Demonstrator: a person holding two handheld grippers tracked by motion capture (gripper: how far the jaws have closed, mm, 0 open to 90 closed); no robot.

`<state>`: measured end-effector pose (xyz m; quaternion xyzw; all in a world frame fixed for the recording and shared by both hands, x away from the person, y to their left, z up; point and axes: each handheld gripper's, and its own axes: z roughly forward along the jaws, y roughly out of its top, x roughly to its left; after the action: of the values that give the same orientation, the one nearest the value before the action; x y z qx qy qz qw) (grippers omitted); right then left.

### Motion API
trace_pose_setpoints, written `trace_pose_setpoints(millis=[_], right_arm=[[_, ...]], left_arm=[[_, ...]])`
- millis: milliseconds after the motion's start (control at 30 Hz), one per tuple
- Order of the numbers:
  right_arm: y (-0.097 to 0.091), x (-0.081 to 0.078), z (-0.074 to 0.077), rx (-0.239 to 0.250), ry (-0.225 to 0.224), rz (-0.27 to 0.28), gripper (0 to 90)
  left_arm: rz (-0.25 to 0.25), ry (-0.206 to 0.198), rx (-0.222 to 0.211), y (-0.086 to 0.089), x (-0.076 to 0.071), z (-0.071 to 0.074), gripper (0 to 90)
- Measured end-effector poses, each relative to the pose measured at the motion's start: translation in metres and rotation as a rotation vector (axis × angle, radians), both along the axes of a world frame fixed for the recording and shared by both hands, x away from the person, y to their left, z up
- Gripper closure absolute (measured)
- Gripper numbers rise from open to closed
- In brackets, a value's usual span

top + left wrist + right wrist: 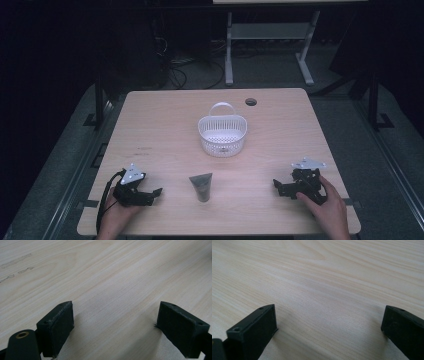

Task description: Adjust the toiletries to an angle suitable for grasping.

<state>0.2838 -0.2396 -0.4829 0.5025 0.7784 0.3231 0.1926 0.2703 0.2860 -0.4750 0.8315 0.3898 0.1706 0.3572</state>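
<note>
Resting both grippers near the table's (150, 120) front edge, left gripper (150, 192) and right gripper (281, 187) fingers released and empty, we judge nothing done: the grey tube (201, 186) lies untouched between them, before the white basket (222, 135).
</note>
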Motion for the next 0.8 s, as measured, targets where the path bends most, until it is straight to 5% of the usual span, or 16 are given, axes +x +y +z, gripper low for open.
trace_pose_setpoints(millis=[500, 800], right_arm=[[-0.001, -0.002, 0.0, 0.001, 0.002, -0.003, 0.0], [-0.001, -0.003, 0.0, 0.002, 0.002, -0.003, 0.0]], left_arm=[[-0.009, 0.019, 0.0, -0.003, -0.002, 0.003, 15.0], [-0.026, 0.039, -0.022, -0.002, -0.005, 0.014, 31.4]])
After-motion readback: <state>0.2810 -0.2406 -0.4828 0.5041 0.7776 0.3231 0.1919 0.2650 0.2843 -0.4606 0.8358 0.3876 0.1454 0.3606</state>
